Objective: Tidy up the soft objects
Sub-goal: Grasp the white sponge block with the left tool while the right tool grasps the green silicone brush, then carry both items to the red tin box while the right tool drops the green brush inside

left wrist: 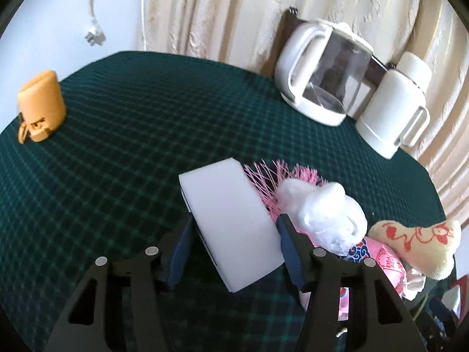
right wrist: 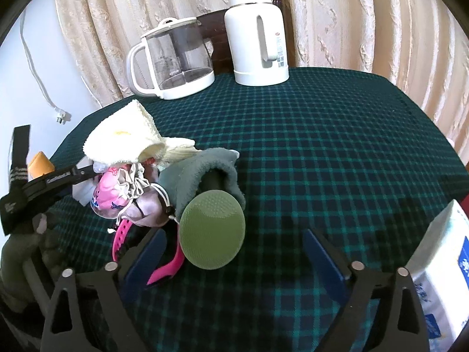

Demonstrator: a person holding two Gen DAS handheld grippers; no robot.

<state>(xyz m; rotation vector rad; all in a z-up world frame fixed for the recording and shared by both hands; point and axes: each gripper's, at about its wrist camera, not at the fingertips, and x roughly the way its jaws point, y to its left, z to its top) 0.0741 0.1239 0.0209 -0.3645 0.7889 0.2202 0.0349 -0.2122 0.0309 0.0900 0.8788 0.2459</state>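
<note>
In the left wrist view my left gripper [left wrist: 234, 231] is shut on a white foam sponge block [left wrist: 231, 223], held between its blue pads above the green plaid tablecloth [left wrist: 132, 161]. Right of it lie a pink bristly ball [left wrist: 272, 182], a white plastic-wrapped wad [left wrist: 325, 214], a pink printed pouch [left wrist: 381, 264] and a cream bone-shaped cushion [left wrist: 416, 240]. In the right wrist view my right gripper [right wrist: 234, 252] is open and empty. A green silicone scrubber disc [right wrist: 212, 228] lies just ahead between its fingers. Behind that are a grey-green fleece cloth [right wrist: 211, 173], a cream knitted cloth [right wrist: 126, 138] and a pink strap [right wrist: 167, 270].
A glass kettle [right wrist: 173, 64] and a white thermos jug [right wrist: 255, 35] stand at the table's back edge before the curtains. An orange leather pouch [left wrist: 41, 105] sits at the far left. A tissue pack [right wrist: 442, 264] lies at the right edge.
</note>
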